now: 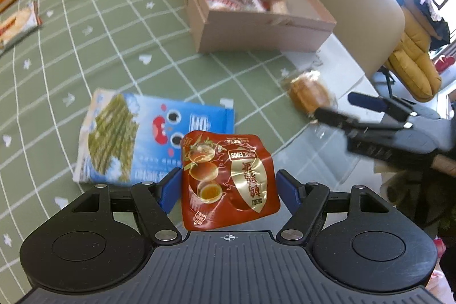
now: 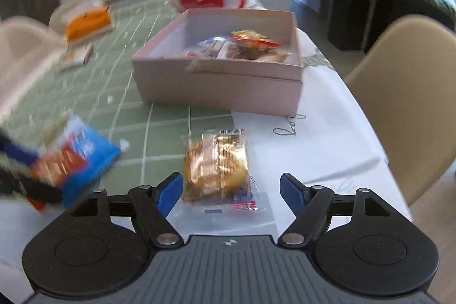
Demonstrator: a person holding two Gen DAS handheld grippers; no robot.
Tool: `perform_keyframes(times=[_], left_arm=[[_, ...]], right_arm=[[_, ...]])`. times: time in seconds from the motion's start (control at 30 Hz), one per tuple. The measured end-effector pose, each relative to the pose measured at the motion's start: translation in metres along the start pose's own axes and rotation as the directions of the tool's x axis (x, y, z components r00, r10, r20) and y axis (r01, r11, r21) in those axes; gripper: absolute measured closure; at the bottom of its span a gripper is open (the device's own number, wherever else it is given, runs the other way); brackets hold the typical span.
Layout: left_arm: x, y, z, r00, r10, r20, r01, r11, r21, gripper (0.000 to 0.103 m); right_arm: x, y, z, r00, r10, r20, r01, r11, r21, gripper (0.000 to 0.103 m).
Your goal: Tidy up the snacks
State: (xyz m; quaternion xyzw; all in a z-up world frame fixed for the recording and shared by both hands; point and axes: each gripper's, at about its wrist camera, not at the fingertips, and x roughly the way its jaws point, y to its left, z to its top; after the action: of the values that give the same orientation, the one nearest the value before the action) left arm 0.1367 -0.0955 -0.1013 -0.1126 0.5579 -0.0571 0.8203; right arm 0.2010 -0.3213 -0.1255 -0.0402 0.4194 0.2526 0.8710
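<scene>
The left tool (image 1: 229, 187) grips a red egg packet (image 1: 228, 178) above the tabletop's near edge, the right tool (image 2: 230, 190) gapes over a wrapped pastry (image 2: 216, 164); boxing (image 2: 222, 93) likely follows.

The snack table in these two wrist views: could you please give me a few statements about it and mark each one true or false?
1. The pink cardboard box already holds several wrapped snacks. True.
2. The left gripper has a red quail egg pouch between its fingers. True.
3. The blue seaweed packet lies inside the box. False: it lies on the green checked tablecloth, outside the box.
4. The right gripper is shut. False: it is open, with the clear-wrapped pastry lying on the table between and ahead of its fingers.
5. The box has its lid on. False: its top is open.
</scene>
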Motion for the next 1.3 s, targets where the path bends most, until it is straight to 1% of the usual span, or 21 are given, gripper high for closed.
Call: perform_keyframes(times=[0.07,0.13,0.23,0.3,0.37,0.4,0.47,0.57,0.63,0.7,0.73,0.83,0.93,1.0,1.03,1.1,1.17,1.2,1.3], left_arm=[[0.004,0.0,-0.003,1.0,-0.003,-0.016,0.003,1.0,-0.001,0.026],[0.006,-0.002,-0.004,1.0,0.0,-0.021,0.0,1.0,0.006,0.026],[0.005,-0.003,-0.005,1.0,-0.003,-0.018,0.004,1.0,0.011,0.026],[0.004,-0.004,-0.006,1.0,0.0,-0.018,0.0,1.0,0.013,0.026],[0.003,-0.003,-0.006,1.0,0.004,-0.018,-0.003,1.0,0.014,0.026],[0.003,-0.003,-0.006,1.0,0.004,-0.018,-0.004,1.0,0.013,0.026],[0.0,-0.004,-0.006,1.0,-0.001,-0.013,0.001,1.0,0.009,0.026],[-0.005,-0.006,-0.002,1.0,-0.015,0.007,0.015,1.0,0.017,0.026],[-0.014,-0.008,0.006,0.999,-0.034,0.041,0.033,0.999,0.017,0.026],[-0.028,-0.009,0.02,0.993,-0.06,0.1,0.058,0.998,0.018,0.026],[-0.038,-0.01,0.031,0.987,-0.069,0.143,0.066,0.997,0.025,0.026],[-0.061,-0.013,0.065,0.963,-0.064,0.26,0.052,0.997,0.054,0.026],[-0.067,-0.019,0.106,0.933,-0.057,0.356,0.029,0.996,0.082,0.026],[-0.056,-0.022,0.131,0.921,-0.061,0.386,0.03,0.996,0.087,0.026],[-0.045,-0.023,0.145,0.917,-0.074,0.393,0.044,0.995,0.084,0.026],[-0.02,-0.026,0.166,0.916,-0.086,0.392,0.056,0.995,0.087,0.026],[0.008,-0.033,0.18,0.924,-0.063,0.377,0.026,0.994,0.104,0.026],[0.022,-0.037,0.185,0.931,-0.059,0.36,0.016,0.993,0.12,0.026],[0.062,-0.048,0.192,0.953,-0.08,0.291,0.026,0.982,0.187,0.024]], right_arm=[[0.001,-0.002,0.004,1.0,0.03,0.01,-0.031,0.996,0.078,0.027],[0.01,0.002,0.01,0.999,0.042,0.017,-0.043,0.994,0.098,0.027],[0.028,0.016,0.016,1.0,-0.017,-0.01,0.017,0.999,0.038,0.027],[0.038,0.024,0.017,0.998,-0.035,-0.048,0.034,0.999,-0.023,0.028],[0.039,0.028,0.016,0.997,-0.05,-0.066,0.047,0.998,-0.05,0.035],[0.037,0.028,0.016,0.996,-0.051,-0.072,0.047,0.997,-0.065,0.046],[0.029,0.026,0.016,0.995,-0.023,-0.096,0.016,0.998,-0.068,0.048],[0.008,0.022,0.021,0.996,0.021,-0.088,-0.027,0.998,-0.064,0.048],[-0.009,0.021,0.031,0.998,0.034,-0.054,-0.038,0.996,-0.08,0.048],[-0.031,0.018,0.05,0.999,0.049,0.011,-0.048,0.995,-0.086,0.048],[-0.041,0.017,0.062,0.997,0.056,0.049,-0.052,0.995,-0.089,0.048],[-0.068,0.01,0.103,0.983,0.073,0.17,-0.058,0.994,-0.094,0.048],[-0.08,0.005,0.145,0.964,0.087,0.251,-0.062,0.993,-0.103,0.048],[-0.078,0.004,0.167,0.957,0.078,0.279,-0.044,0.991,-0.127,0.048],[-0.073,0.002,0.175,0.957,0.071,0.279,-0.035,0.99,-0.134,0.048],[-0.057,-0.003,0.189,0.965,0.071,0.252,-0.036,0.99,-0.138,0.048],[-0.033,-0.011,0.2,0.977,0.066,0.201,-0.042,0.992,-0.12,0.048],[-0.02,-0.016,0.203,0.983,0.06,0.174,-0.041,0.993,-0.111,0.048],[0.029,-0.026,0.208,0.997,0.022,0.071,-0.014,0.994,-0.107,0.048]])
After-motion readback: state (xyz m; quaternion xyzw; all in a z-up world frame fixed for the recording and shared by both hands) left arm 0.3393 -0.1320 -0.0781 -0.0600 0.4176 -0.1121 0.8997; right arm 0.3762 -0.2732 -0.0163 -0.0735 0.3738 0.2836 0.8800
